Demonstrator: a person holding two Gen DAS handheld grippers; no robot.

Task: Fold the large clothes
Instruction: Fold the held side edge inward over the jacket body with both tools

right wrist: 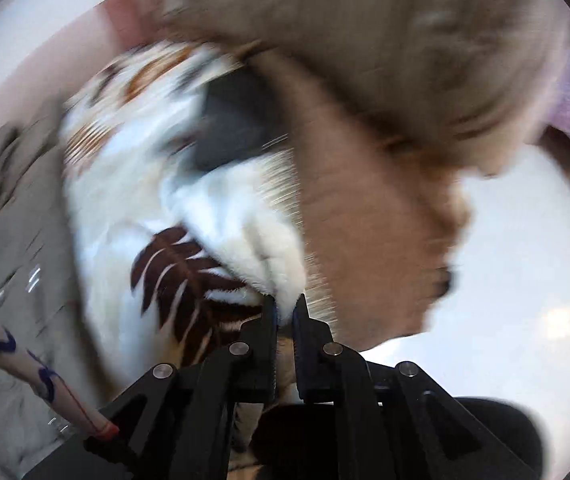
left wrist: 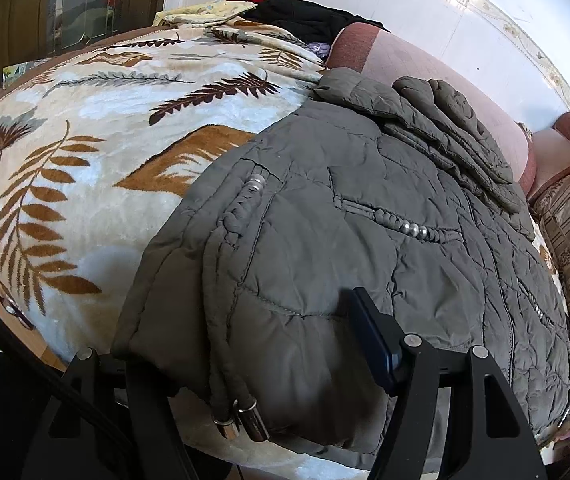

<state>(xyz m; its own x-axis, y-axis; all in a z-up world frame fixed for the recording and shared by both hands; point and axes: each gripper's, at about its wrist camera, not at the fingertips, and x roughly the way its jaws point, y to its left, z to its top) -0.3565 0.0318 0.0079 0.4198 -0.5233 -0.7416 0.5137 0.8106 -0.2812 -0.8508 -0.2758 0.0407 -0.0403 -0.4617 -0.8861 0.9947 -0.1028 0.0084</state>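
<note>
Right gripper [right wrist: 285, 310]: jaws pinched shut on a fold of the leaf-print blanket [right wrist: 133, 184].
Left gripper [left wrist: 245, 364]: jaws apart around the jacket's hem, not pressing.
Jacket [left wrist: 345, 208]: grey, quilted, spread on the bed — light, puffy, slippery; best taken at hem or seams.

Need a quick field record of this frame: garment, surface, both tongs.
garment: grey quilted jacket, lying folded on the leaf-print blanket
jacket details: pearl-trimmed pockets, metal-tipped drawcords at the near hem
left tongs: open, straddling the jacket's near hem; one finger visible on the fabric, the other hidden under it
right tongs: shut on a pinched fold of the leaf-print blanket
right view: heavily motion-blurred; jacket only at the left edge
background: other clothes piled at the far end of the blanket
</note>
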